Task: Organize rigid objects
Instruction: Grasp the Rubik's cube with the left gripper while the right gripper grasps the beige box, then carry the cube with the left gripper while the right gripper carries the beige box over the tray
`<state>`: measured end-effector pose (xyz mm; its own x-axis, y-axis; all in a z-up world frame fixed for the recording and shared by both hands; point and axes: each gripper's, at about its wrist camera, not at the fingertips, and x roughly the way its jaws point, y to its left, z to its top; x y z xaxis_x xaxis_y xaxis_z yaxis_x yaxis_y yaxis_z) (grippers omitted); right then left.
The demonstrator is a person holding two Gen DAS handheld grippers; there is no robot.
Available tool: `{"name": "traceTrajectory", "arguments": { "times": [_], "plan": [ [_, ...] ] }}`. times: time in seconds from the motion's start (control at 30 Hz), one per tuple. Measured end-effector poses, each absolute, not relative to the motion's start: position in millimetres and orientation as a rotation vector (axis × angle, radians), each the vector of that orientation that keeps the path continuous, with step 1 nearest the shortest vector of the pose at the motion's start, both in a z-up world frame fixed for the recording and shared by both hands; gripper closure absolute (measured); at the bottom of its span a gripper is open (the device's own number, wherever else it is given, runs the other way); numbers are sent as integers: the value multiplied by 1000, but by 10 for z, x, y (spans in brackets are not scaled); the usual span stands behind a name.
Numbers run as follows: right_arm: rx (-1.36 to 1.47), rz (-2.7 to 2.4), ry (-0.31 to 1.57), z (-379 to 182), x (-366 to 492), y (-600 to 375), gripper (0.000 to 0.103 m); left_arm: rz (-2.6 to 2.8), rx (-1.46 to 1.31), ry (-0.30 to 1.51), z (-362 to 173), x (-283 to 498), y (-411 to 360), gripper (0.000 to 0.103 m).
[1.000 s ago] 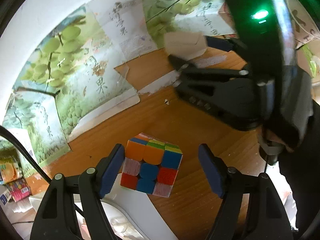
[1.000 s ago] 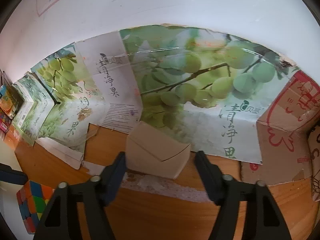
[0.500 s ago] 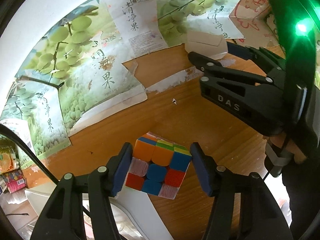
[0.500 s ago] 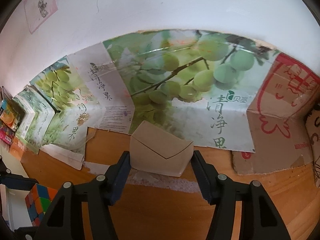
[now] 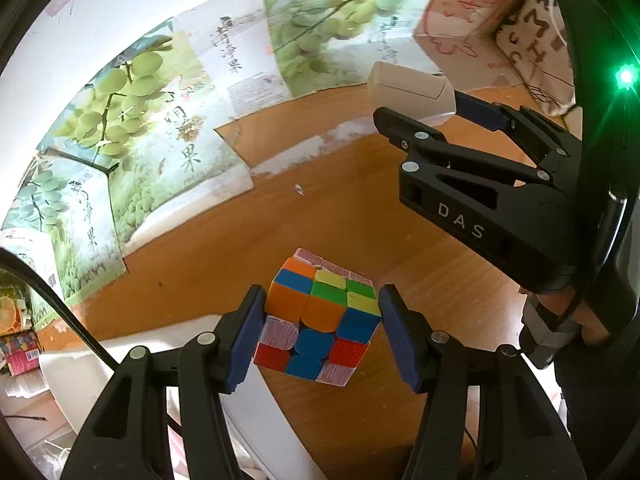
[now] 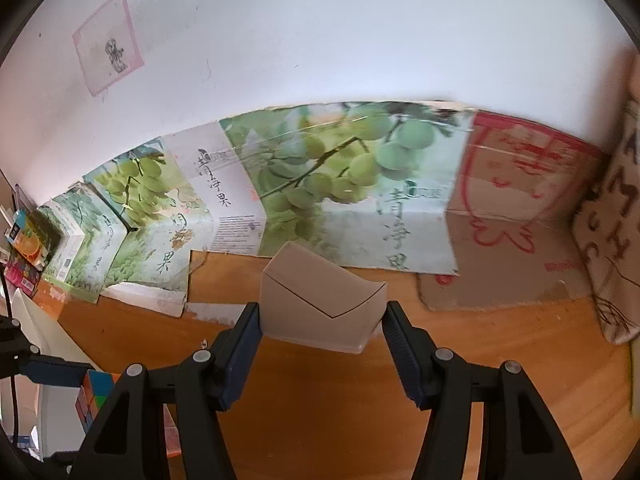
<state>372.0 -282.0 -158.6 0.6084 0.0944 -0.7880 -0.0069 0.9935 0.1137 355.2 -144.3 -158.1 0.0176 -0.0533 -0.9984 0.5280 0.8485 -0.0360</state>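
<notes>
A multicoloured puzzle cube point(image 5: 318, 320) sits between the blue pads of my left gripper point(image 5: 320, 334), which is shut on it and holds it just above the wooden table point(image 5: 360, 200). My right gripper point(image 6: 322, 346) is shut on a beige rigid box point(image 6: 320, 304) with a V-shaped seam and holds it off the table. In the left wrist view the right gripper point(image 5: 436, 120) is at the upper right with the box point(image 5: 408, 88) in it. The cube also shows at the lower left of the right wrist view point(image 6: 94, 398).
Flattened fruit cartons printed with green grapes point(image 6: 320, 184) and a brown carton point(image 6: 520, 220) lean on the white wall behind the table. A white container point(image 5: 120, 360) stands at the left, under the left gripper. A printed cloth bag point(image 6: 612, 220) hangs at the right.
My left gripper has closed from open onto the cube and raised it. My right gripper has closed on the beige box and lifted it off the table.
</notes>
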Motion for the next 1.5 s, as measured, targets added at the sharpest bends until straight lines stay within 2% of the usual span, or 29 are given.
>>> {"name": "traceTrajectory", "arguments": {
  "times": [0.47,1.0,1.3,1.5],
  "plan": [
    [148,19,908,-1456,3086,-2908,41,-491,407,1486,-1313,2863,-1603,42],
    [148,77,918,-1266,2402,-2724,41,-457,348,1516,-1133,2161,-1184,42],
    [98,158,867,-982,2154,-2506,41,-421,264,1438,-770,2003,-975,42],
    [86,207,794,-695,2040,-2335,41,-425,185,1316,-450,1972,-748,41]
  ]
}}
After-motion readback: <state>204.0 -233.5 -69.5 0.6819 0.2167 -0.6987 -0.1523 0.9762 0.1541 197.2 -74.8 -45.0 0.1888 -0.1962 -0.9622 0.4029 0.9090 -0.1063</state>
